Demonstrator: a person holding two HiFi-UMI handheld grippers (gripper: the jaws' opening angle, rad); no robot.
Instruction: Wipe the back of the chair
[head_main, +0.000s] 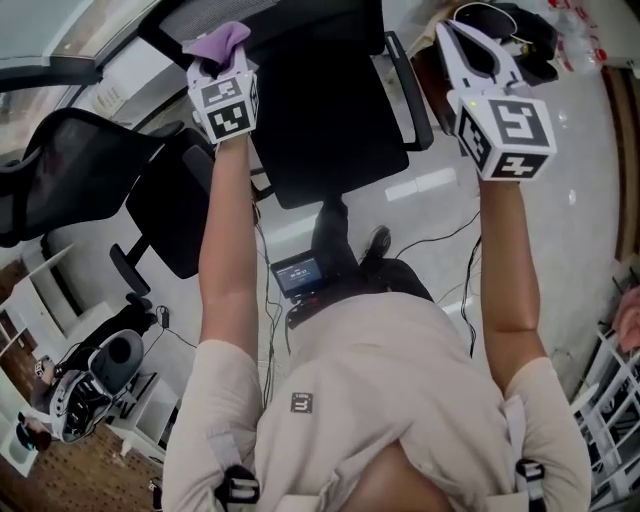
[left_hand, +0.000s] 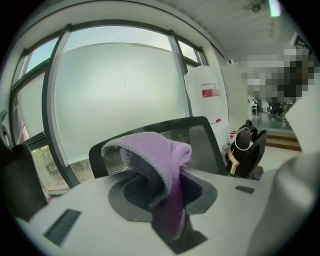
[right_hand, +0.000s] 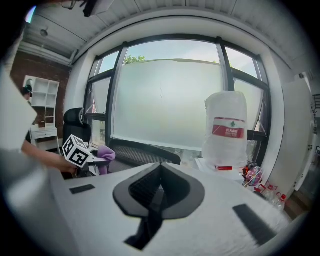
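A black office chair (head_main: 325, 105) stands in front of me, seat toward me; its mesh back (left_hand: 199, 140) rises just beyond the left gripper. My left gripper (head_main: 215, 52) is shut on a purple cloth (head_main: 226, 38), held up near the back's top left. In the left gripper view the purple cloth (left_hand: 152, 152) drapes over the closed jaws of the left gripper (left_hand: 167, 192). My right gripper (head_main: 465, 42) hangs to the right of the chair, near its armrest (head_main: 411, 92), jaws together with nothing between them. The right gripper view shows the right gripper (right_hand: 159, 176), the chair back (right_hand: 145, 153) and the cloth (right_hand: 105, 152).
A second black mesh chair (head_main: 75, 170) stands at the left. A small screen device (head_main: 299, 273) and cables lie on the floor under the chair. A large water bottle (right_hand: 226, 132) stands by the window. Dark gear (head_main: 520, 28) sits at top right, a white rack (head_main: 612, 400) at lower right.
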